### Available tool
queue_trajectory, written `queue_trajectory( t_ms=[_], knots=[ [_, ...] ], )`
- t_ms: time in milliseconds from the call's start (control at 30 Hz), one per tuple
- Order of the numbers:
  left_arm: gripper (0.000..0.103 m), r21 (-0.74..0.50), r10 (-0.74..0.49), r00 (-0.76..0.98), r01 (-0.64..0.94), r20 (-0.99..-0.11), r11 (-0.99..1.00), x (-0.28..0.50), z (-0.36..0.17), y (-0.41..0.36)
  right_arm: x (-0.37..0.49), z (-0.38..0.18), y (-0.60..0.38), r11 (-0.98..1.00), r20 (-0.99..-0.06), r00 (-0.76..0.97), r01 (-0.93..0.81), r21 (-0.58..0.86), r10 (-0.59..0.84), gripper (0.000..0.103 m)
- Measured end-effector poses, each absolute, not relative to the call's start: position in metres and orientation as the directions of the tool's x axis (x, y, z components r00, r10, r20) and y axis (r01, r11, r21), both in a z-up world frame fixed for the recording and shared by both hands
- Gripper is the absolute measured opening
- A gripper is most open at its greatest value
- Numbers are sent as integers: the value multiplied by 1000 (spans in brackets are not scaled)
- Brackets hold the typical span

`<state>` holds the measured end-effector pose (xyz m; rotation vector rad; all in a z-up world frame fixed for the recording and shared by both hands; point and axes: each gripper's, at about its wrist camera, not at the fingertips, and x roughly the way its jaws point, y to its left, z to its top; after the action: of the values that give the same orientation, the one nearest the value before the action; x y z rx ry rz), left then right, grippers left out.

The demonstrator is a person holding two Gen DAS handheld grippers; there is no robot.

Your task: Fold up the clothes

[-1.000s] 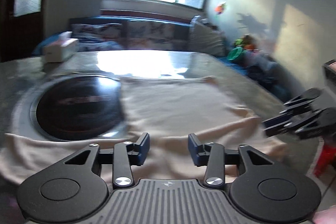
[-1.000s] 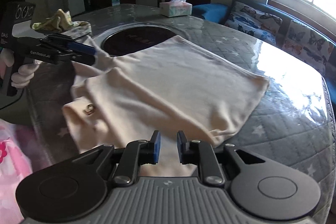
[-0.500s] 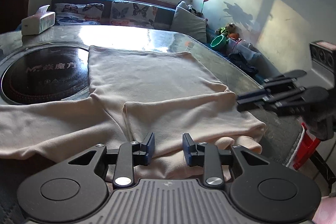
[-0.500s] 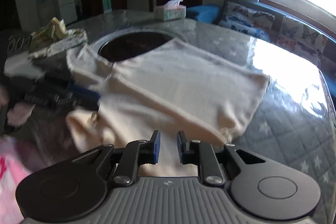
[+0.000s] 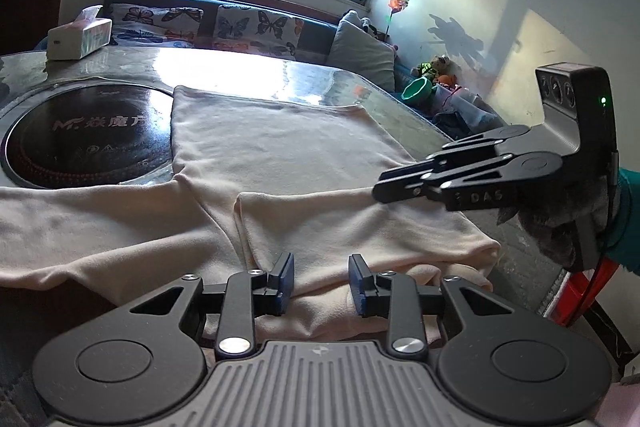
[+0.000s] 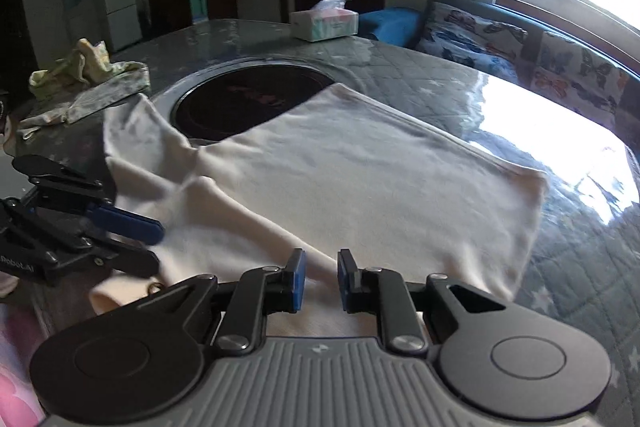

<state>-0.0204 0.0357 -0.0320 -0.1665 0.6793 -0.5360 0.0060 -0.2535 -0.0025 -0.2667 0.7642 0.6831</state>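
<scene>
We see the left gripper [image 5: 320, 281] spread empty over the cream shirt [image 5: 280, 163] lying flat on the quilted table [image 6: 580, 259] beside the round cooktop [image 5: 80, 139], its left sleeve cut off, and the right gripper [image 6: 321, 281] parted, also empty.

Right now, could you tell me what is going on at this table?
A person is folding a cream garment spread on the table, with a handheld tool in each hand. One sleeve is already folded in across the body. The left tool and the right tool both hover over the near edge, jaws apart, gripping nothing. A tissue box sits at the far side.
</scene>
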Motion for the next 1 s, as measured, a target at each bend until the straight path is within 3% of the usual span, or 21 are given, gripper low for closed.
queue_trajectory(
  t_ms=[300, 467, 633, 1000],
  knots=[
    [34, -322, -487, 696, 366, -528, 873, -30, -22, 57, 6, -1, -217, 701, -712, 489, -713, 6, 504, 17],
    [35, -316, -409, 737, 274, -538, 908, -35, -21, 84, 4, -2, -187, 645, -710, 445, -764, 16, 545, 17],
    [35, -297, -273, 785, 118, -556, 947, -39, -20, 123, 3, -10, -163, 612, -718, 414, -791, 21, 559, 20],
    [46, -225, 104, 816, -276, -568, 935, -31, -18, 203, -5, -4, -160, 608, -708, 413, -793, 30, 573, 23]
  ],
)
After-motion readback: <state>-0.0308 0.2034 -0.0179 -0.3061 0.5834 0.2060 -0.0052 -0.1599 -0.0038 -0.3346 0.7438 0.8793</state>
